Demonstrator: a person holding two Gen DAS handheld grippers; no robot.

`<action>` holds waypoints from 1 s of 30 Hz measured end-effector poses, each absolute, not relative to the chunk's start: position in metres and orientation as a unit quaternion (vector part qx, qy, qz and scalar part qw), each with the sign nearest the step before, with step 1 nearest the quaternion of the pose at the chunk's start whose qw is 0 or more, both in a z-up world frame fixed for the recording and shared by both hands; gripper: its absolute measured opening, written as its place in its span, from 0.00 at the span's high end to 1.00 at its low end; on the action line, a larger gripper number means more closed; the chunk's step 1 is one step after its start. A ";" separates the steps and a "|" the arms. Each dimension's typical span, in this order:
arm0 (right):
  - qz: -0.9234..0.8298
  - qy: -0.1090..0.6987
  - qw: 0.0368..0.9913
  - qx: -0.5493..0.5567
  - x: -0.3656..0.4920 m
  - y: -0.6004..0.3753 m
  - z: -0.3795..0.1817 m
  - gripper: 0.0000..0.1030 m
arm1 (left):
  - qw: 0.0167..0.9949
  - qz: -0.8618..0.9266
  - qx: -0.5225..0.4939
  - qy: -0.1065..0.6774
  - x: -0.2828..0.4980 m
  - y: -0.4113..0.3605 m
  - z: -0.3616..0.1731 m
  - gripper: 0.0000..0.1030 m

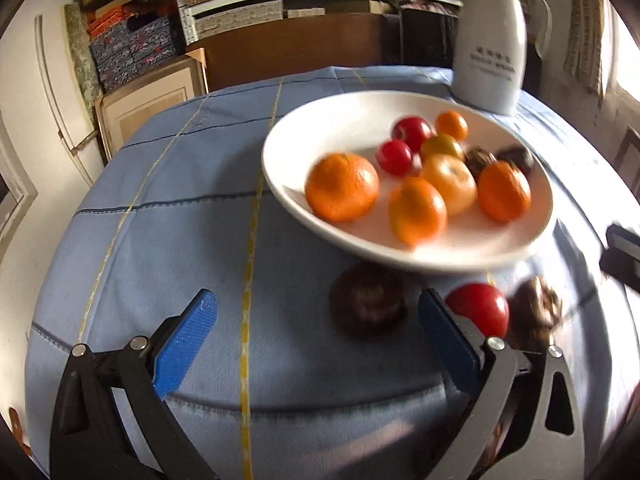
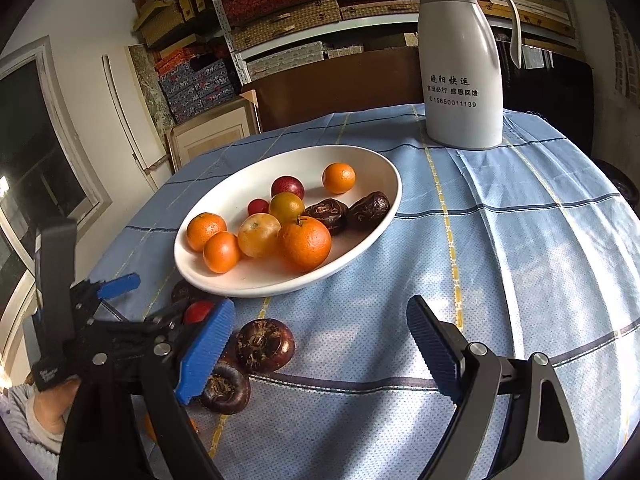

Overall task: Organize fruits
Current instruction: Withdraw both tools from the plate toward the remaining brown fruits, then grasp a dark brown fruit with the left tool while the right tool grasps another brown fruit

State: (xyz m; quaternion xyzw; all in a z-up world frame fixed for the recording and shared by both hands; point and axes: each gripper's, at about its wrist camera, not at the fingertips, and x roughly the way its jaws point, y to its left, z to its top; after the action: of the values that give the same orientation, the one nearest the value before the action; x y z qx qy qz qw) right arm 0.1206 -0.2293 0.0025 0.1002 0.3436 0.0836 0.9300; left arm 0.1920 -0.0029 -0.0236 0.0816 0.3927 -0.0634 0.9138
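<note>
Both grippers, left gripper and right gripper, are standing wide open, holding nothing. Centre the left jaws around the dark fruit before closing, clearing the plate rim.

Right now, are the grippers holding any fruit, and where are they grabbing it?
No, nothing is held. The left gripper and the right gripper are both open with only tablecloth between their jaws. The loose red fruit lies beside the left gripper, untouched.

Looks like a home storeroom: metal shelves stacked with fabric-covered boxes; table with blue checked cloth; white thermos jug; framed panels against the wall.
</note>
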 end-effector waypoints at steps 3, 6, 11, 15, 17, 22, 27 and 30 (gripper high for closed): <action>0.085 0.347 0.929 0.097 0.121 -0.228 0.002 0.14 | 0.905 -0.079 0.043 0.415 0.204 0.008 -0.028 0.04; 0.086 0.347 0.929 0.098 0.121 -0.228 0.001 0.14 | 0.905 -0.060 0.048 0.419 0.197 0.023 -0.029 0.04; 0.090 0.343 0.930 0.100 0.120 -0.229 0.003 0.14 | 0.915 -0.009 0.042 0.402 0.179 0.047 -0.022 0.04; 0.094 0.340 0.931 0.097 0.118 -0.227 0.004 0.14 | 0.923 -0.069 0.037 0.378 0.171 0.032 -0.016 0.04; 0.094 0.340 0.931 0.097 0.118 -0.227 0.005 0.14 | 0.920 -0.070 0.067 0.381 0.172 0.021 -0.019 0.04; 0.097 0.342 0.930 0.093 0.119 -0.226 0.005 0.14 | 0.906 -0.085 0.036 0.414 0.188 0.024 -0.029 0.04; 0.099 0.353 0.926 0.092 0.121 -0.224 0.002 0.14 | 0.896 -0.097 0.014 0.433 0.194 0.026 -0.037 0.22; 0.114 0.367 0.918 0.101 0.123 -0.225 -0.001 0.14 | 0.894 -0.101 0.029 0.435 0.195 0.018 -0.038 0.23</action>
State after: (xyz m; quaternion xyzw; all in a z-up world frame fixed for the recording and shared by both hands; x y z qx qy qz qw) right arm 0.1228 -0.2246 -0.0006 0.1014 0.3665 0.1141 0.9178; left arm 0.1952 0.0182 -0.0378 0.0288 0.4348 -0.1014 0.8943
